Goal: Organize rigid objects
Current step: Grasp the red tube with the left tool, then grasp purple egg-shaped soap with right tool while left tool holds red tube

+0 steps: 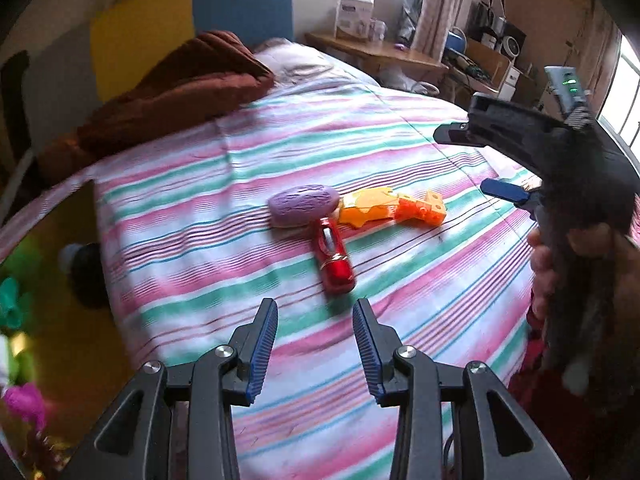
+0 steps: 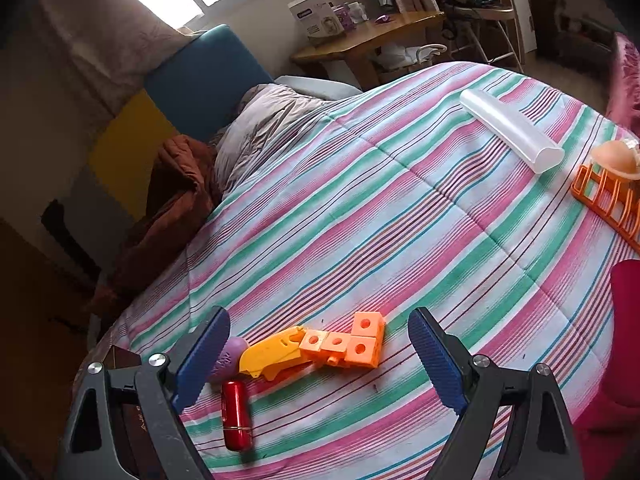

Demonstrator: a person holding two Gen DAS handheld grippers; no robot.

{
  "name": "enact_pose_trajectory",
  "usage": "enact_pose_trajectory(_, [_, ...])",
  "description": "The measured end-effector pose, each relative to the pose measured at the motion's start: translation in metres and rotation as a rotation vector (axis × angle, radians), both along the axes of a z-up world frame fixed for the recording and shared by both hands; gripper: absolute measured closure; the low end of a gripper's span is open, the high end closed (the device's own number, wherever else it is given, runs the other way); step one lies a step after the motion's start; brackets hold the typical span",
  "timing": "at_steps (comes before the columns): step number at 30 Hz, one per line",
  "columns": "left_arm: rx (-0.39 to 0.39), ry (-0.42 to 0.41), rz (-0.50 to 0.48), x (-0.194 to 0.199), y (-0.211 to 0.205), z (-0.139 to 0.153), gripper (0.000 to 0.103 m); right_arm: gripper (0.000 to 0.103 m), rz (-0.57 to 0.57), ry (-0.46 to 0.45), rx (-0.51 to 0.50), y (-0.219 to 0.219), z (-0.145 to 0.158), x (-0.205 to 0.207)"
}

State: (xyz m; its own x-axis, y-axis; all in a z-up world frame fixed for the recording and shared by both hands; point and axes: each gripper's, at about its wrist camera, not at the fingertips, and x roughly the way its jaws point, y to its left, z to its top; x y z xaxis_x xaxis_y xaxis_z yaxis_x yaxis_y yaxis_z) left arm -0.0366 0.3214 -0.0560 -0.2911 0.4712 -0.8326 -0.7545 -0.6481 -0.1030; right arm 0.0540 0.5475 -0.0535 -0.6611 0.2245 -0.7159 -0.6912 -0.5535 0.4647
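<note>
A small cluster of toys lies on the striped bedspread (image 1: 224, 216): a purple oval piece (image 1: 302, 205), a shiny red capsule (image 1: 334, 260), a yellow plastic part (image 1: 368, 204) and an orange cube block (image 1: 424, 210). My left gripper (image 1: 316, 320) hovers just short of the red capsule, open and holding nothing. My right gripper (image 2: 319, 314) stands wide open around the orange cube block (image 2: 348, 344) and the yellow part (image 2: 276, 352) without touching either. The purple piece (image 2: 230, 354) and the red capsule (image 2: 238, 416) lie by its left finger. The right gripper (image 1: 476, 164) also shows at the right of the left wrist view.
A clear plastic tube case (image 2: 512, 130) and an orange rack (image 2: 600, 196) with a peach-coloured object (image 2: 618, 160) sit at the bed's far right. A brown blanket (image 1: 180, 92) is heaped at the head. A dark box (image 1: 52, 280) with bright toys stands at the left edge. A hand (image 1: 560, 248) holds the right gripper.
</note>
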Motion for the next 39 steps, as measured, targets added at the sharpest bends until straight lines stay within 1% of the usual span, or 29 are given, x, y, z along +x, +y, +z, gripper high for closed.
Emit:
enact_pose_trajectory(4, [0.002,-0.066,-0.014,-0.015,0.025,-0.013,0.064,0.012,0.004,0.011,-0.014,0.001,-0.001,-0.001])
enact_pose_trajectory(8, [-0.006,-0.081,-0.018,-0.027,0.048,-0.024,0.064,0.011,0.007,0.02,-0.022,0.002,-0.001,-0.002])
enact_pose_trajectory(11, [-0.032,-0.08,-0.021,-0.035,0.063,-0.036,0.064,0.011,0.013,0.025,-0.04,0.002,-0.003,-0.004])
enact_pose_trajectory(14, [-0.055,-0.097,-0.015,-0.047,0.073,-0.051,0.064,0.011,0.023,0.028,-0.04,0.002,-0.002,-0.005])
enact_pose_trajectory(15, [-0.057,-0.099,-0.014,-0.049,0.075,-0.055,0.066,0.011,0.024,0.027,-0.032,0.001,-0.002,-0.006])
enact_pose_trajectory(16, [-0.064,-0.104,-0.014,-0.05,0.076,-0.06,0.075,0.011,0.024,0.023,-0.026,0.0,-0.002,-0.006])
enact_pose_trajectory(17, [-0.063,-0.091,-0.012,-0.05,0.074,-0.062,0.078,0.011,0.024,0.017,-0.021,0.0,-0.002,-0.007])
enact_pose_trajectory(20, [-0.053,-0.062,-0.027,-0.04,0.062,-0.062,0.078,0.011,0.028,0.016,-0.025,0.0,-0.003,-0.008])
enact_pose_trajectory(23, [-0.042,-0.062,-0.032,-0.024,0.042,-0.061,0.078,0.011,0.038,0.011,-0.026,0.0,-0.004,-0.009])
enact_pose_trajectory(25, [-0.05,-0.051,-0.051,-0.009,0.028,-0.062,0.078,0.011,0.052,0.004,-0.026,-0.002,-0.005,-0.01])
enact_pose_trajectory(28, [-0.068,-0.013,-0.073,0.012,0.011,-0.059,0.078,0.011,0.104,-0.01,-0.013,-0.009,-0.005,-0.016])
enact_pose_trajectory(32, [-0.055,0.046,-0.088,0.04,-0.021,-0.057,0.078,0.011,0.224,-0.054,0.042,-0.03,-0.006,-0.033])
enact_pose_trajectory(35, [-0.045,0.052,-0.091,0.051,-0.041,-0.056,0.078,0.011,0.307,-0.081,0.086,-0.047,-0.008,-0.044])
enact_pose_trajectory(39, [-0.028,0.045,-0.07,0.054,-0.064,-0.056,0.078,0.011,0.413,-0.118,0.146,-0.071,-0.01,-0.061])
